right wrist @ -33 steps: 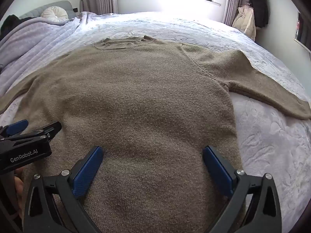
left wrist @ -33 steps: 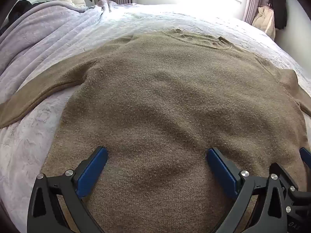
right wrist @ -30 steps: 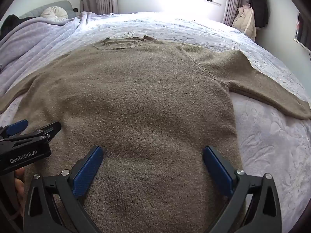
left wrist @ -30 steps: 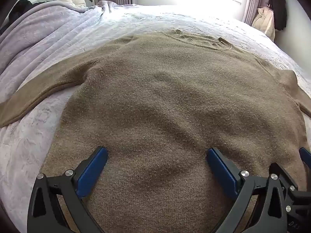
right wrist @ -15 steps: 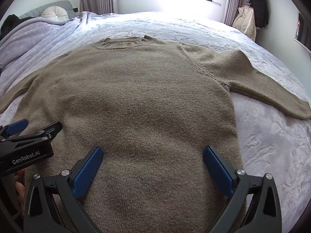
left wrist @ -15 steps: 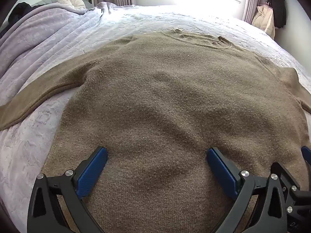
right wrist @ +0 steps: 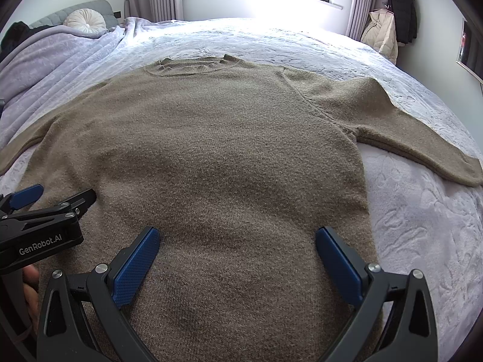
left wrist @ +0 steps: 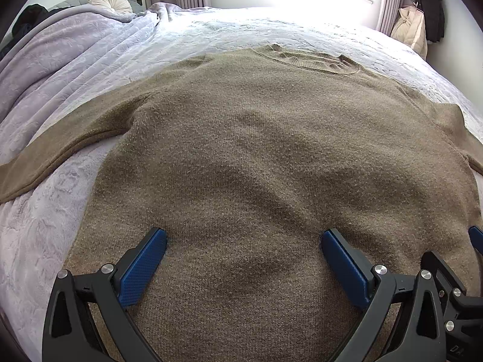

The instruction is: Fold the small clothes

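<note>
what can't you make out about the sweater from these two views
- Sweater hem: both views, hidden below the open left gripper and right gripper.
- Left cuff: left wrist view, cut off by the frame edge.
- Right cuff: right wrist view, at the frame edge.
- Underside against the bed: hidden.

The sweater (right wrist: 217,157) lies flat on the bed (right wrist: 422,226), collar toward the far edge, sleeves spread toward both side edges. A cushion (right wrist: 84,21) sits at the bed's far left corner.
</note>
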`<state>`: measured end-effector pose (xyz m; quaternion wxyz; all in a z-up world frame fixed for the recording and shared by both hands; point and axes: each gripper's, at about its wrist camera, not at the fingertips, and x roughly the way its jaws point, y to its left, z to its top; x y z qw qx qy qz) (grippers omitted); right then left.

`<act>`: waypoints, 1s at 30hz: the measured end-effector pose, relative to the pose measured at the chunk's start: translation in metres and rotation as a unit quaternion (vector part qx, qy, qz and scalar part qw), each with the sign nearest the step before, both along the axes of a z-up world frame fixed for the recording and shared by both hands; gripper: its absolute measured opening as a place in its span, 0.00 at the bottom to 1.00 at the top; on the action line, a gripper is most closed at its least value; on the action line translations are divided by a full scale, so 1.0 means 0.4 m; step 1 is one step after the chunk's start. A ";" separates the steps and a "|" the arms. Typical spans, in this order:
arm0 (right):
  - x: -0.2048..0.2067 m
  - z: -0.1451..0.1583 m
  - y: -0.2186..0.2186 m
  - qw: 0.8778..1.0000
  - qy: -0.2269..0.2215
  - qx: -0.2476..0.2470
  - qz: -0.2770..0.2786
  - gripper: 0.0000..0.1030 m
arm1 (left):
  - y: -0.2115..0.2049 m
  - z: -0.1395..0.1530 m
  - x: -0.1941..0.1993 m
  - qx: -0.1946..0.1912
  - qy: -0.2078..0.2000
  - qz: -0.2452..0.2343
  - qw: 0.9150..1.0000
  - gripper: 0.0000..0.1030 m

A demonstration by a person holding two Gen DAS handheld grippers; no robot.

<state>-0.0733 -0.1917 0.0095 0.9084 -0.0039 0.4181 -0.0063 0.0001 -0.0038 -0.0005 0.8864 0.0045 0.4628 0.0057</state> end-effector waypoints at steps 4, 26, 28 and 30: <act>-0.002 0.001 0.003 1.000 0.000 0.000 0.000 1.00 | 0.001 -0.001 0.000 0.001 -0.001 0.000 1.000 1.00; -0.004 0.002 0.007 1.000 0.000 0.000 0.000 1.00 | 0.001 0.001 -0.004 0.009 -0.004 0.001 1.000 1.00; -0.004 0.002 0.007 1.000 0.000 0.000 0.000 1.00 | 0.001 0.001 -0.004 0.009 -0.005 0.001 1.000 1.00; -0.004 0.002 0.006 1.000 0.000 0.000 0.000 1.00 | 0.002 0.001 -0.006 0.009 -0.005 0.001 1.000 1.00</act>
